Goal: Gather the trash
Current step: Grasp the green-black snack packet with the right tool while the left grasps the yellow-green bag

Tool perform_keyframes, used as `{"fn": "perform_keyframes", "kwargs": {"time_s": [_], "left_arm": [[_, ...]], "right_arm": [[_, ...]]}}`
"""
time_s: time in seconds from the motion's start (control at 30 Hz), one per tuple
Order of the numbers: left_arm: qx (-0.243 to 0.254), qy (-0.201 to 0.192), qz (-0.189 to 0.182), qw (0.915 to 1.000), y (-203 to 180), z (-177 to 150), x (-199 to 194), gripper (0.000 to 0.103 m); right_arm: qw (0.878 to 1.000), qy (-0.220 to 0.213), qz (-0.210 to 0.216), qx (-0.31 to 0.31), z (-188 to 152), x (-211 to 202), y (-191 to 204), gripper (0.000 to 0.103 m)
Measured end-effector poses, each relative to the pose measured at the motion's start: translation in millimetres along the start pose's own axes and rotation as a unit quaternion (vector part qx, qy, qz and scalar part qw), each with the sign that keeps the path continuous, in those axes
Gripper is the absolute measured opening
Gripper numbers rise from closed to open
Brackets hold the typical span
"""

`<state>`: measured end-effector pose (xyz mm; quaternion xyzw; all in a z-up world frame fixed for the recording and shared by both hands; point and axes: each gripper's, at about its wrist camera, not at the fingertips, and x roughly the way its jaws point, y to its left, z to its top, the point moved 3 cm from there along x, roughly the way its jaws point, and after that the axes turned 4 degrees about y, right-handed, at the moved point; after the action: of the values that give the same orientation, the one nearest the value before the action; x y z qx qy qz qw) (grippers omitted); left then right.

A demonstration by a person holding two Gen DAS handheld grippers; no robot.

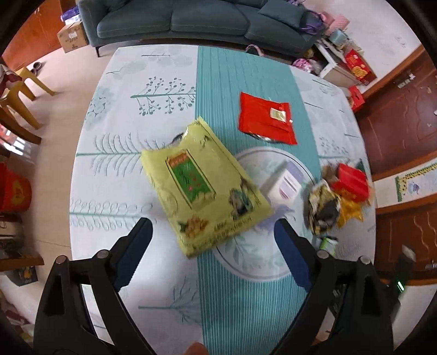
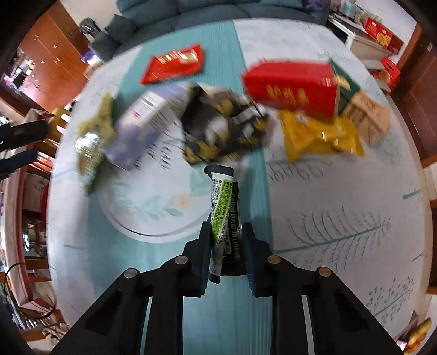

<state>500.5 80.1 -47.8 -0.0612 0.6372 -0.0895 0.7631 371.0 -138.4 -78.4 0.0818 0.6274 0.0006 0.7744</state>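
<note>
In the left wrist view my left gripper [image 1: 213, 224] is open and empty above the table, its fingers either side of the near end of a yellow-green bag [image 1: 202, 185]. A red flat packet [image 1: 266, 120] lies beyond it. A white-lilac box [image 1: 284, 183] and a pile of wrappers [image 1: 327, 202] with a red box [image 1: 351, 181] lie to the right. In the right wrist view my right gripper [image 2: 225, 234] is shut on a green-black wrapper [image 2: 222, 207], held above the table. Ahead lie the pile's black-yellow wrapper [image 2: 226, 128], red box [image 2: 292, 84], yellow bag [image 2: 319, 136], lilac box [image 2: 147, 123].
The table has a pale leaf-print cloth with a teal stripe [image 1: 232, 300]. A teal sofa [image 1: 191, 19] stands beyond it. Cardboard and red boxes [image 1: 355, 68] sit on the floor at right, wooden chairs [image 1: 16, 101] at left. A brown paper packet [image 2: 368, 117] lies by the pile.
</note>
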Motion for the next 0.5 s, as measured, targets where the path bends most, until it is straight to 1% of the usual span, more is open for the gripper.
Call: {"fn": "perform_keyframes", "kwargs": {"time_s": [0.1, 0.2, 0.23, 0.37, 0.5], "left_arm": [[-0.013, 0.005, 0.016, 0.9998, -1, 18, 10, 0.092], [-0.028, 0.014, 0.033, 0.999, 1, 35, 24, 0.097], [-0.03, 0.02, 0.04, 0.9985, 1, 40, 30, 0.097], [-0.036, 0.043, 0.078, 0.9954, 1, 54, 54, 0.097], [-0.03, 0.059, 0.125, 0.99, 2, 60, 78, 0.098]], "right_arm": [[0.999, -0.026, 0.019, -0.017, 11, -23, 17, 0.021], [0.998, -0.044, 0.036, -0.027, 23, -40, 32, 0.021], [0.998, -0.048, 0.043, -0.029, 28, -43, 37, 0.021], [0.996, -0.061, 0.055, -0.033, 44, -52, 50, 0.021], [0.996, -0.056, 0.064, -0.027, 48, -50, 50, 0.021]]}}
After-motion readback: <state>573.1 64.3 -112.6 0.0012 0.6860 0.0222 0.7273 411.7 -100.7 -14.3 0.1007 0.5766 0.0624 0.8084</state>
